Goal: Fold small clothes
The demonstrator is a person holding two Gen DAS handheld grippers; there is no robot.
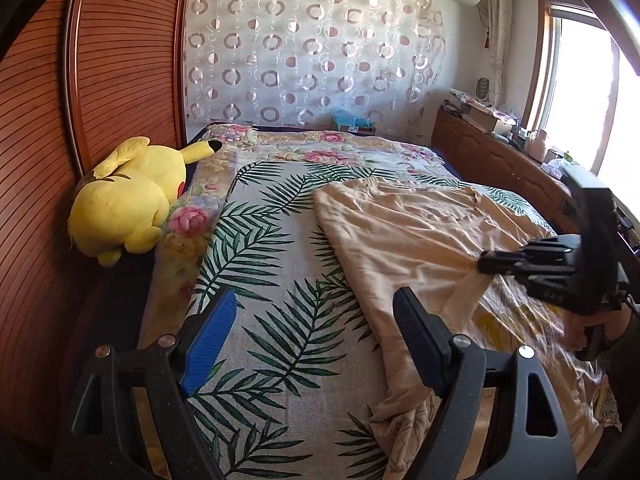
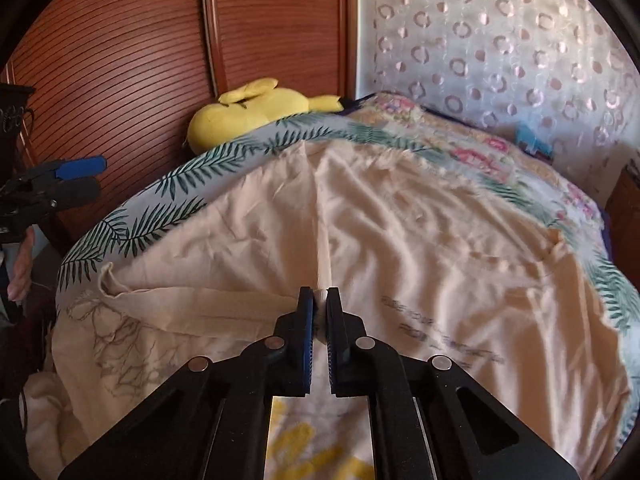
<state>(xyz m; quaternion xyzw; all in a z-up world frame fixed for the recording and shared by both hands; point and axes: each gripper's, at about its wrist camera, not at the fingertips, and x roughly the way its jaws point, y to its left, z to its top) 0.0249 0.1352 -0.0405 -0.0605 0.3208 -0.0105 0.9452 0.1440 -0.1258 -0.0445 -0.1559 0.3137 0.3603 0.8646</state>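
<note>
A peach-coloured garment [image 1: 404, 228] lies spread and partly folded on the palm-leaf bedcover [image 1: 276, 320]; it fills the right wrist view [image 2: 400, 216]. My right gripper [image 2: 319, 294] is shut on a pinched fold of the garment and lifts it; it shows at the right of the left wrist view [image 1: 486, 264]. My left gripper [image 1: 316, 304] is open and empty above the bedcover, just left of the garment's left edge. It shows at the far left of the right wrist view [image 2: 86, 178].
A yellow plush toy [image 1: 128, 196] lies at the bed's left edge against a wooden slatted wardrobe [image 1: 60, 120]. A wooden cabinet with clutter [image 1: 500, 148] runs along the right under a window. A patterned curtain [image 1: 304, 48] hangs behind the bed.
</note>
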